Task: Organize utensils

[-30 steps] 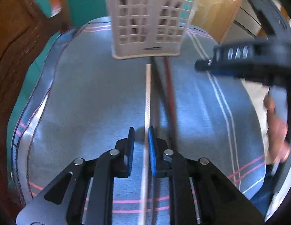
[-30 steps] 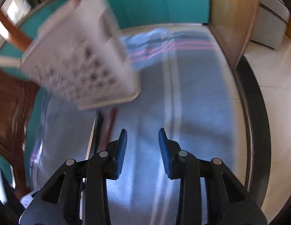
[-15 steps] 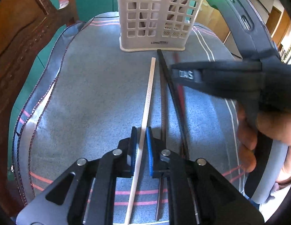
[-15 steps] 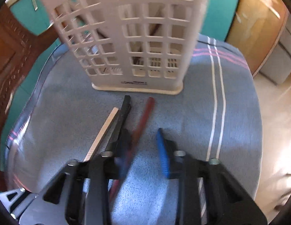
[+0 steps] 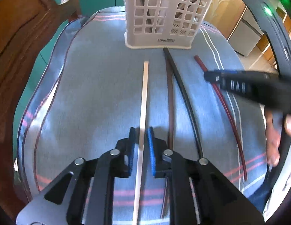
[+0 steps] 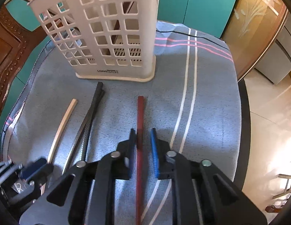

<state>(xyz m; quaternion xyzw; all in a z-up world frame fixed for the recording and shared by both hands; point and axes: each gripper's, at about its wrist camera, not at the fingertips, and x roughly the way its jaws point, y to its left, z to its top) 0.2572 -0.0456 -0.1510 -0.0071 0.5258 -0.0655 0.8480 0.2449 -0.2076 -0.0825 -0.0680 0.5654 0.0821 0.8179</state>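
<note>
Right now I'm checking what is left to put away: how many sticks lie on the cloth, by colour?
Pale stick: 1
Dark sticks, one brownish, one black: 2
Red stick: 1
Total: 4 on the cloth, in front of the white basket.

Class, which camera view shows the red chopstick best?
The right wrist view: the red chopstick runs straight up its middle. In the left wrist view it lies off to the side, partly hidden.
</note>
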